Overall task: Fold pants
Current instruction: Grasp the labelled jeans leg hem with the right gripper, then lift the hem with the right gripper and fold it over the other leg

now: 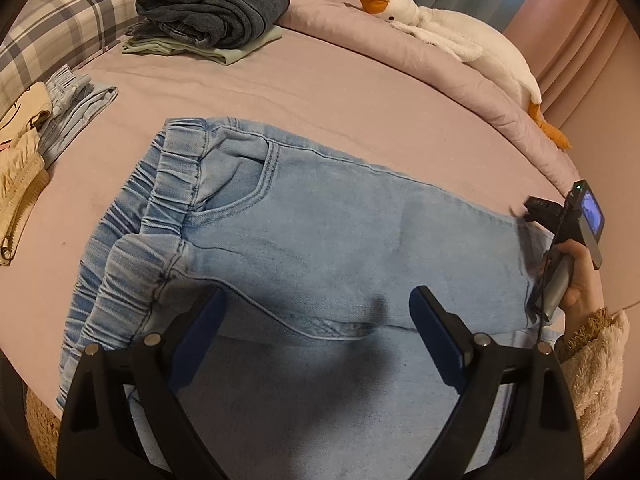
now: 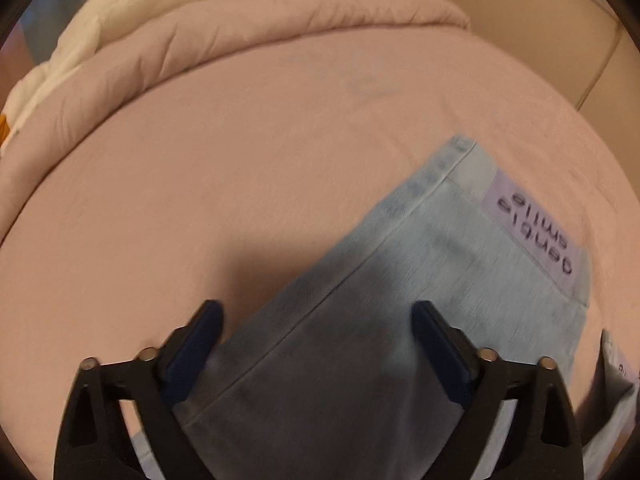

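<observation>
Light-blue denim pants (image 1: 340, 232) lay lengthwise along the pink bed (image 1: 280, 92).
Right gripper (image 2: 316, 344) hovered over the labelled leg end, left gripper (image 1: 318, 316) near the crotch; both fingers spread, empty.

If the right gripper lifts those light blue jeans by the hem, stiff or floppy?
Likely floppy: the light blue jeans lie flat, following the bed sheet. The gathered elastic waistband probably adds weight, so that end would drag. The denim's woven texture suggests the right gripper pads won't slip much.

pink bed (image 1: 320, 92), light blue pants (image 1: 320, 240) flat at centre, stack of folded clothes (image 1: 208, 16) at 11 o'clock, goose plush toy (image 1: 452, 36) at 1 o'clock, small garments (image 1: 48, 132) at 9 o'clock
</observation>
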The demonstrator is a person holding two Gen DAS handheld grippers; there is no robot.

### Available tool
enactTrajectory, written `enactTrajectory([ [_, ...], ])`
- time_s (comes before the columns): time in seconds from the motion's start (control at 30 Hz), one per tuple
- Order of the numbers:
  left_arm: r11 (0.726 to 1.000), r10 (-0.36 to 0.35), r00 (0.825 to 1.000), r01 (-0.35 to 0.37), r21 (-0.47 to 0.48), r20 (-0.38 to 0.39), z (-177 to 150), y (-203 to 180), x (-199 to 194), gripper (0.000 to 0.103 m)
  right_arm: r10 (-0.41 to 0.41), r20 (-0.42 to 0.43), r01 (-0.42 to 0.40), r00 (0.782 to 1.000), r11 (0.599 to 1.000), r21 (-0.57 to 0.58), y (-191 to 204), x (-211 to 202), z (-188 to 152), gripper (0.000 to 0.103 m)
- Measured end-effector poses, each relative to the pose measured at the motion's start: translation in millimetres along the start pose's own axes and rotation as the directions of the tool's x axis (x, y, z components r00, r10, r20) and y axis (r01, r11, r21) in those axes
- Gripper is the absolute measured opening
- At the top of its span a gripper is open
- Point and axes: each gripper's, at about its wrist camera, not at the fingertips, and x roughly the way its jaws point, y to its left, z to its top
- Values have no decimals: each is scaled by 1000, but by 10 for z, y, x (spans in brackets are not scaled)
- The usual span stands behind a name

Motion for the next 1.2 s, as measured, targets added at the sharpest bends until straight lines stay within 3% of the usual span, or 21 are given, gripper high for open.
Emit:
enactTrajectory([
  [0.03, 1000, 1, 1000, -1, 0, -2, 2, -7, 6, 93, -11, 31, 11, 999, 1000, 10, -40, -40, -3, 66],
  [0.07, 1000, 1, 1000, -1, 1, -2, 1, -11, 5, 93, -11, 41, 11, 999, 1000, 16, -66, -52, 6, 48],
  [0.13, 1000, 1, 1000, -1, 2, -3, 3, -16, 11, 93, 47, 35, -48, 998, 999, 20, -169, -102, 14, 29],
  [0.17, 1000, -1, 1000, 1, 2, -3, 1, -15, 7, 93, 89, 25, -90, 996, 996, 23, -245, -112, 5, 9],
  [0.23, 1000, -11, 1000, 11, -6, -3, 5, -21, -6, 93, 209, 19, -209, 978, 976, 66, -419, -307, -31, 7],
  [0.3, 999, -41, 999, 41, -21, 2, 16, -30, -46, 93, 311, 89, -318, 946, 944, 86, -627, -619, -105, 7],
  [0.37, 996, -81, 997, 81, -28, 9, 33, -62, -84, 93, 432, 177, -454, 884, 885, 105, -925, -1023, -282, 7],
  [0.4, 993, -108, 994, 108, -36, 16, 52, -82, -113, 93, 498, 225, -530, 837, 840, 113, -1129, -1245, -441, 7],
  [0.43, 991, -125, 992, 126, -40, 21, 67, -96, -129, 93, 533, 258, -574, 806, 810, 120, -1297, -1378, -589, 7],
  [0.5, 986, -161, 987, 162, -48, 27, 111, -147, -141, 93, 555, 292, -609, 779, 781, 139, -1481, -1447, -788, 7],
  [0.6, 974, -218, 976, 218, -56, 7, 217, -243, -62, 93, 563, 280, -620, 778, 761, 190, -1736, -1354, -1209, 7],
  [0.67, 974, -222, 975, 220, -56, -18, 293, -328, 41, 93, 550, 230, -595, 803, 768, 237, -1891, -1147, -1485, 7],
  [0.73, 977, -211, 977, 210, -27, -40, 379, -459, 178, 93, 549, 193, -582, 813, 769, 263, -1934, -953, -1552, 7],
  [0.83, 987, -156, 983, 159, 23, -94, 473, -655, 451, 91, 578, 169, -600, 799, 741, 303, -1976, -823, -1560, 7],
  [0.9, 985, -165, 978, 171, 30, -128, 513, -716, 617, 87, 583, 188, -611, 791, 738, 286, -1984, -940, -1515, 7],
  [0.93, 977, -213, 964, 215, -2, -162, 551, -732, 741, 86, 585, 203, -619, 786, 738, 270, -1978, -1000, -1501, 7],
  [1.0, 971, -235, 947, 222, -83, -218, 604, -701, 946, 86, 590, 223, -630, 776, 735, 249, -2003, -1097, -1511, 7],
  [1.1, 976, -205, 955, 184, -115, -216, 675, -696, 1062, 78, 601, 225, -641, 767, 729, 239, -1998, -1119, -1489, 7],
  [1.13, 977, -203, 960, 184, -110, -196, 700, -703, 1035, 57, 609, 223, -648, 761, 724, 235, -1993, -1117, -1470, 7],
  [1.17, 974, -213, 959, 194, -114, -188, 721, -697, 1025, 28, 610, 222, -649, 761, 725, 232, -1991, -1110, -1475, 7],
  [1.2, 970, -228, 953, 205, -129, -200, 745, -684, 1036, 22, 611, 219, -649, 761, 725, 232, -2000, -1099, -1469, 7],
])
